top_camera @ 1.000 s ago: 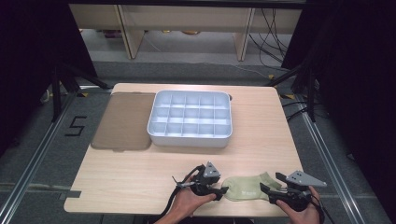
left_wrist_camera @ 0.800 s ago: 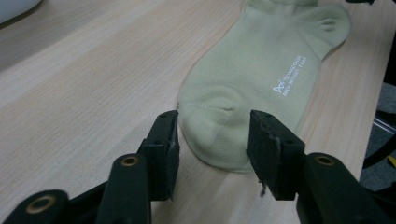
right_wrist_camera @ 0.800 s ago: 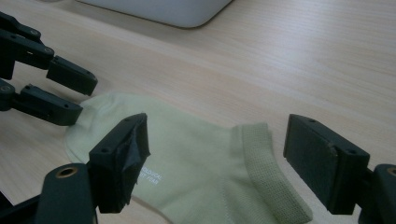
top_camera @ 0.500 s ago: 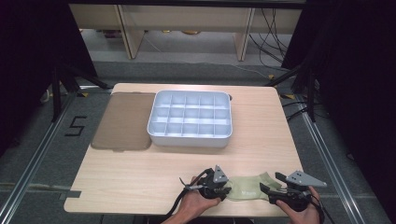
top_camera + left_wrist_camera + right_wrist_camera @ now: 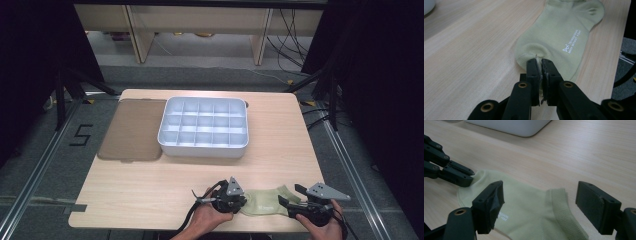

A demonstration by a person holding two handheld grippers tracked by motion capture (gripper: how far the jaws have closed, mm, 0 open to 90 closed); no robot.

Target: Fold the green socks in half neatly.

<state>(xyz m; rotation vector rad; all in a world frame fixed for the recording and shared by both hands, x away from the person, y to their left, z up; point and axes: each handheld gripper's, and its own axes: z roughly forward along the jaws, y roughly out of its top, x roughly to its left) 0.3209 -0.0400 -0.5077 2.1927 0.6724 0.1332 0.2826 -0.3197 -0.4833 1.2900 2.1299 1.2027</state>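
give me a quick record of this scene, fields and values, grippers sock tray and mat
sock: pale green, flat on the table's near edge
left gripper: shut on the sock's toe end
right gripper: open, jaws wide on either side of the sock's cuff end
tray: white, many compartments, looks empty, mid-table
mat: brown, flat, alongside the tray's left side

The white lettering (image 5: 571, 40) printed on the pale green fabric sock (image 5: 564, 32) is blurring beyond reading, the sock's cuff is running off the left gripper view's top edge, and the left gripper's (image 5: 539, 61) black jaws are hiding its pinched toe edge.
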